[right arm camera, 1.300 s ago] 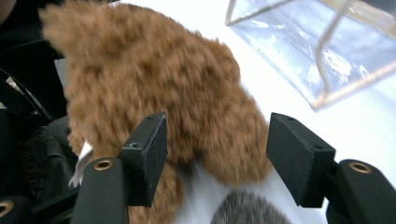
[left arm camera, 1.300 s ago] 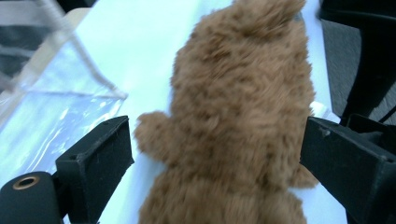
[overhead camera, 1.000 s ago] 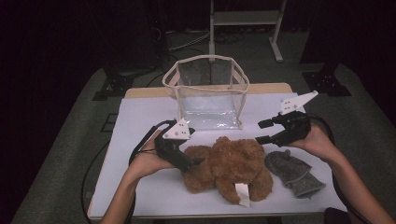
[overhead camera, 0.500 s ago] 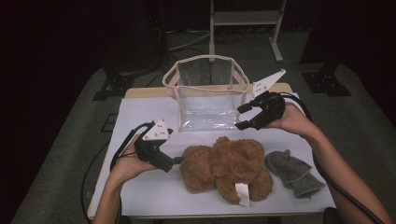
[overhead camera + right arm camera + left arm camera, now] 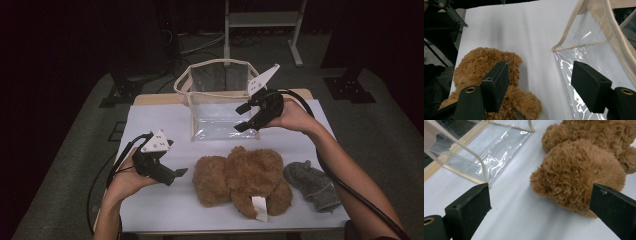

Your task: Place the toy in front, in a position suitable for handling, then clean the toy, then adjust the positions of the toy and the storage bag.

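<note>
A brown teddy bear (image 5: 242, 180) lies on the white table (image 5: 160, 125), with a white tag at its near side. Behind it stands a clear plastic bag (image 5: 220, 100) with beige trim, its mouth open upward. My left gripper (image 5: 175, 176) hovers just left of the bear, open, with its jaws pointing toward the bear's head (image 5: 579, 177) and nothing between them. My right gripper (image 5: 242, 117) hangs in the air at the bag's front right corner, open and empty. In the right gripper view the bag's corner (image 5: 599, 50) is to the right and the bear (image 5: 489, 72) is below.
A grey knitted sock or mitten (image 5: 312, 182) lies on the table right of the bear. The table's left part and the strip in front of the bag are bare. Stand legs and cables sit on the dark floor behind the table.
The right gripper has risen and moved left from the table's right side to the bag's front right corner. The left gripper has drawn back left, away from the bear.
</note>
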